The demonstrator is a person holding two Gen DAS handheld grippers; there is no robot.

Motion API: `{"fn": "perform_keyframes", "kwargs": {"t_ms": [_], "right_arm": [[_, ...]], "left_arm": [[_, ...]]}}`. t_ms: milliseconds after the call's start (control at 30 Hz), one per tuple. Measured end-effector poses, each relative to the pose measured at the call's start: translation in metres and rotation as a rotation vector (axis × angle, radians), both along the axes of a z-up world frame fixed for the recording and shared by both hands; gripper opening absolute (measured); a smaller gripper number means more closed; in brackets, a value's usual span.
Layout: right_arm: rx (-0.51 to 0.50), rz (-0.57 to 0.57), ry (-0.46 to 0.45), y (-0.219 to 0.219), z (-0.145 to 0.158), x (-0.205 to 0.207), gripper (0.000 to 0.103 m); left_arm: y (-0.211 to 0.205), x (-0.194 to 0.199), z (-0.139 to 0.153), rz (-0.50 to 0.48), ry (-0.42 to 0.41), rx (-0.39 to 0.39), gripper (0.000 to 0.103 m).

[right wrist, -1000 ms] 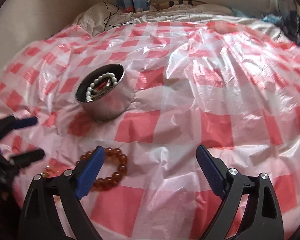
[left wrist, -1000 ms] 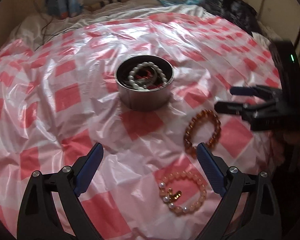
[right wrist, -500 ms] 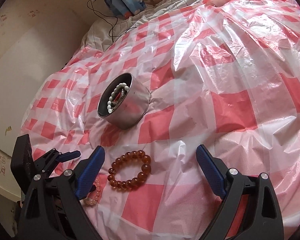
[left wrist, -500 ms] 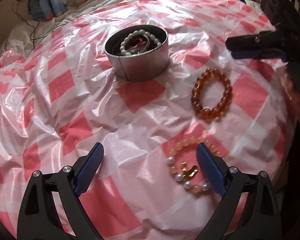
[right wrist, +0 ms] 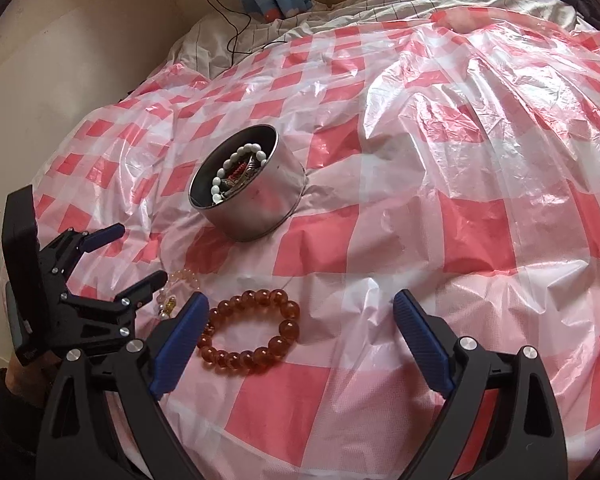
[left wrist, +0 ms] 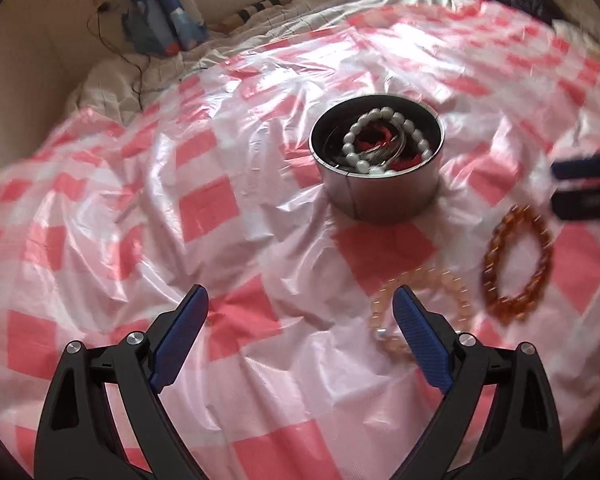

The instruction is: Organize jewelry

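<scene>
Both grippers (left wrist: 300,320) (right wrist: 300,322) wide apart, empty

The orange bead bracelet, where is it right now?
The orange bead bracelet lies flat on the checkered plastic sheet, in front of the metal tin. In the right wrist view it sits low and left, beside the paler pink bracelet.

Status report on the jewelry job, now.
Left gripper and right gripper open, empty. Amber bracelet and pale bracelet on cloth; tin holds pearls. Nothing blocking.
</scene>
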State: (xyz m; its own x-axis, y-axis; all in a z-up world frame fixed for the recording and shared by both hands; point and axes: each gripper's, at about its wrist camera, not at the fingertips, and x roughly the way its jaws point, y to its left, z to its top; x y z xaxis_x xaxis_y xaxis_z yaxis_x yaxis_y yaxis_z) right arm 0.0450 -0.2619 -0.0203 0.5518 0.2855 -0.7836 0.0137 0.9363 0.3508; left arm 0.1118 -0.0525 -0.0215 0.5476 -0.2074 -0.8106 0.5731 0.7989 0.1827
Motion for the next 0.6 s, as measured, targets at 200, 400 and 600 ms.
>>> {"fn": "perform_keyframes", "kwargs": {"t_ms": [200,400,600], "right_arm": [[-0.092,0.104,-0.02,0.027,0.0,-0.002,0.089],[-0.06,0.152,-0.102,0.035,0.01,-0.006,0.077],[-0.128,0.164,-0.038,0.046,-0.008,0.002,0.044]], "left_arm": [[-0.002,-0.005,-0.011,-0.064,0.104,-0.054,0.087],[-0.013,-0.018,-0.01,-0.1,0.069,-0.069,0.077],[-0.017,-0.014,-0.024,-0.094,0.158,-0.085,0.048]]}}
